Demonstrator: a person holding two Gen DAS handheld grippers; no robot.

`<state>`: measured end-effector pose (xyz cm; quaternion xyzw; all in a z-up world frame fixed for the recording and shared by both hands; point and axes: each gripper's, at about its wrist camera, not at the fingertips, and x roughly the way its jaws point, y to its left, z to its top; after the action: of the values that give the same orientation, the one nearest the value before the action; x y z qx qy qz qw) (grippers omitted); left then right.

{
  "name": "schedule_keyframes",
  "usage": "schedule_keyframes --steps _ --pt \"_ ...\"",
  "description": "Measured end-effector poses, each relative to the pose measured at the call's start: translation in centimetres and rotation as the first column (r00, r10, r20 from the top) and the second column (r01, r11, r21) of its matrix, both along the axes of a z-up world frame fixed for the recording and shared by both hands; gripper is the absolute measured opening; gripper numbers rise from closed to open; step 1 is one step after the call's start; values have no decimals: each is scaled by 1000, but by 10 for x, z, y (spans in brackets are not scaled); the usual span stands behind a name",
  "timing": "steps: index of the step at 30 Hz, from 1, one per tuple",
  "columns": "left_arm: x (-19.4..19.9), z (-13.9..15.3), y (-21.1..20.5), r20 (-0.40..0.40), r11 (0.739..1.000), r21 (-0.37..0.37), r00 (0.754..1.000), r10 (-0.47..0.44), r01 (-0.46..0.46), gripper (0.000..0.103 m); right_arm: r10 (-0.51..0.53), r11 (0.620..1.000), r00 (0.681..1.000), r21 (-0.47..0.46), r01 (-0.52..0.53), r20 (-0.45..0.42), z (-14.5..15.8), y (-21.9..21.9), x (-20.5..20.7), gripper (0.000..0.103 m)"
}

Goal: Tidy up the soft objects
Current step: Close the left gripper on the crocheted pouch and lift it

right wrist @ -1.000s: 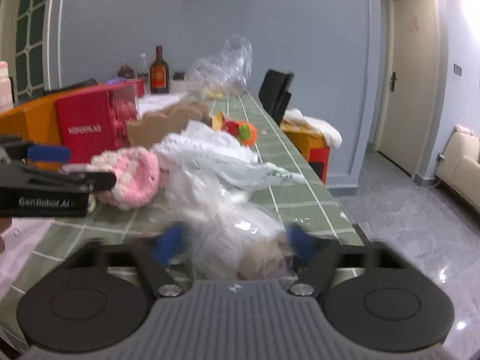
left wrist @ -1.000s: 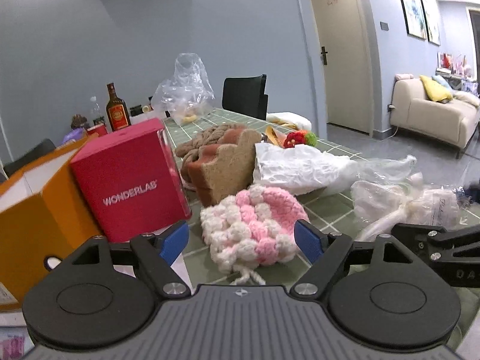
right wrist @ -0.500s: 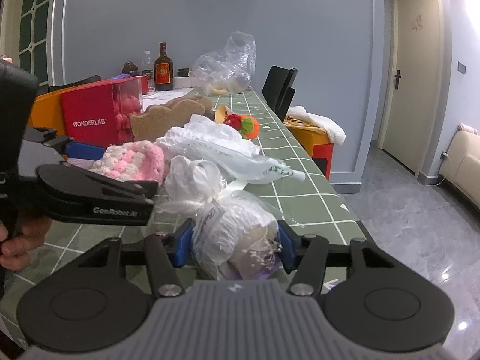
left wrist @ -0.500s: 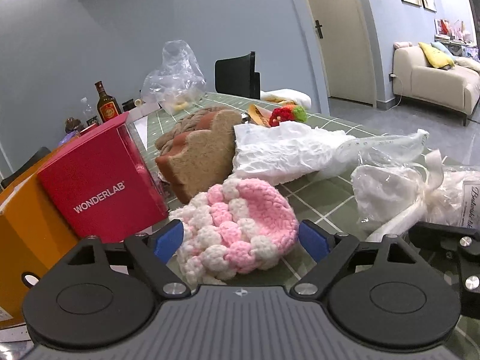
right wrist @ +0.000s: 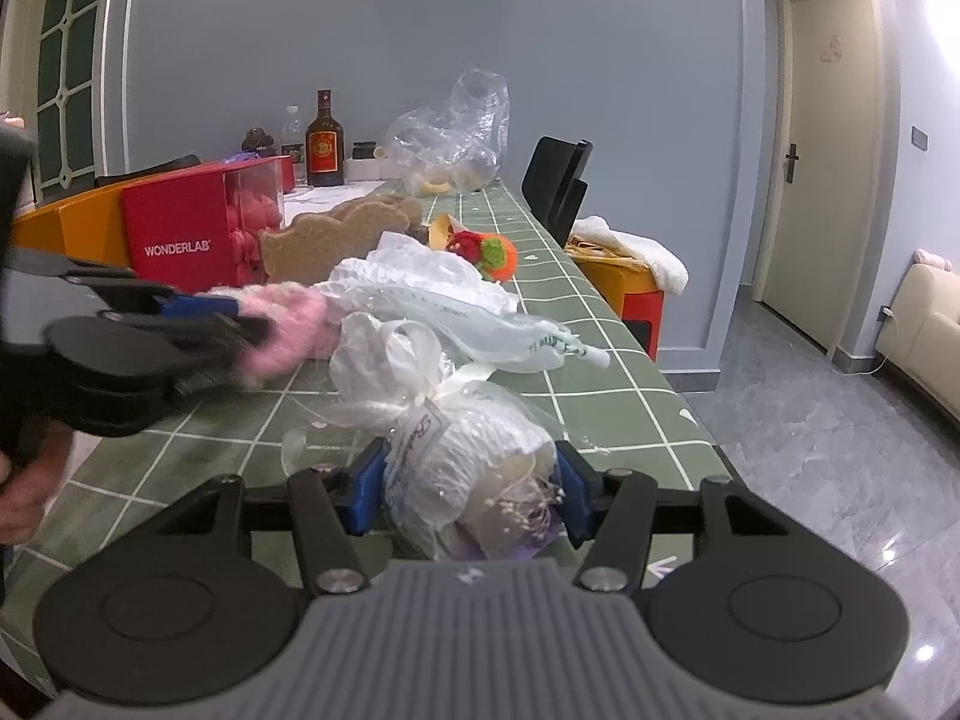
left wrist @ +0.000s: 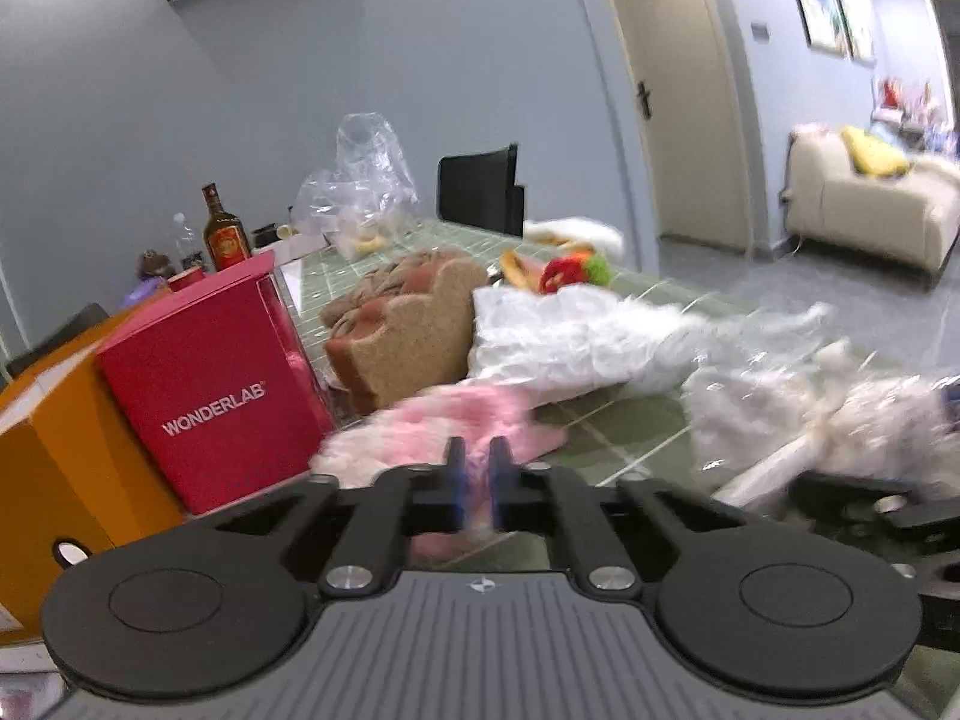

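The pink hat (left wrist: 456,426) is lying on the green table (left wrist: 624,438) directly ahead of the left gripper (left wrist: 475,468), whose fingers are pinching together on its near edge; the grip is probably low on the rim so the soft knit bunches and lifts without sliding. From the right wrist view the same gripper (right wrist: 240,321) is coming in from the left with pink fabric squeezed between its tips. The right gripper (right wrist: 468,480) is clasping the white bundle (right wrist: 468,456), a tied plastic bag of pale stuffing, at its fat middle, likely because the knotted top would slip.

To the left of the left gripper, the red box (left wrist: 210,384) is standing close beside the hat, with an orange box (left wrist: 42,468) just beyond it; both are crowding any leftward lift. Ahead, a brown cushion (left wrist: 408,330) and a crumpled white bag (left wrist: 576,336) are sitting right behind the hat, and a red-green toy (left wrist: 573,270) farther off. A bottle (left wrist: 223,234) is standing at the far end.
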<state>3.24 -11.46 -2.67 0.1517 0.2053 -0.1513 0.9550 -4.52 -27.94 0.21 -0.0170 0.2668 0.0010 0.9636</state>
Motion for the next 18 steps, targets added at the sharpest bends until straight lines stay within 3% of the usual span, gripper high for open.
schedule_keyframes --steps 6,18 --pt "0 10 16 -4 998 -59 1000 22 -22 6 -16 1000 1000 -7 16 2 1 3 -1 54" --pt "-45 8 58 3 1000 -28 1000 -10 10 7 -18 1000 1000 -16 18 -4 2 9 0 54"
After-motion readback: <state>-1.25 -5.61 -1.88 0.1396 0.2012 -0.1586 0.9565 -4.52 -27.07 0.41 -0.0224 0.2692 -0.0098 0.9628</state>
